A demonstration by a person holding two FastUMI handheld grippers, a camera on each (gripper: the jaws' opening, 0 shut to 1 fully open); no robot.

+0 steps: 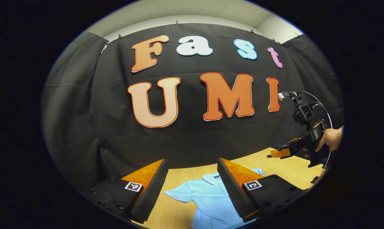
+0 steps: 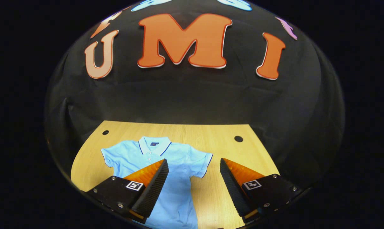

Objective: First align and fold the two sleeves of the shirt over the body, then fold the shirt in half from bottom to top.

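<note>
Shirt (image 2: 166, 165), light blue, flat on wooden worktop (image 2: 230, 152), collar toward booth wall, both sleeves spread. Left gripper (image 1: 192, 187) above shirt, jaws apart, empty. Right gripper (image 2: 193, 187) likewise apart, empty; seen farther off, held by a hand (image 1: 330, 140).

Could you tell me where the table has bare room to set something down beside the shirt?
In the right gripper view, bare table lies right of the shirt, between its sleeve and the hole. A strip behind the collar is free too, and a narrower patch left of the shirt below the other hole. The middle is crowded by the shirt.
</note>
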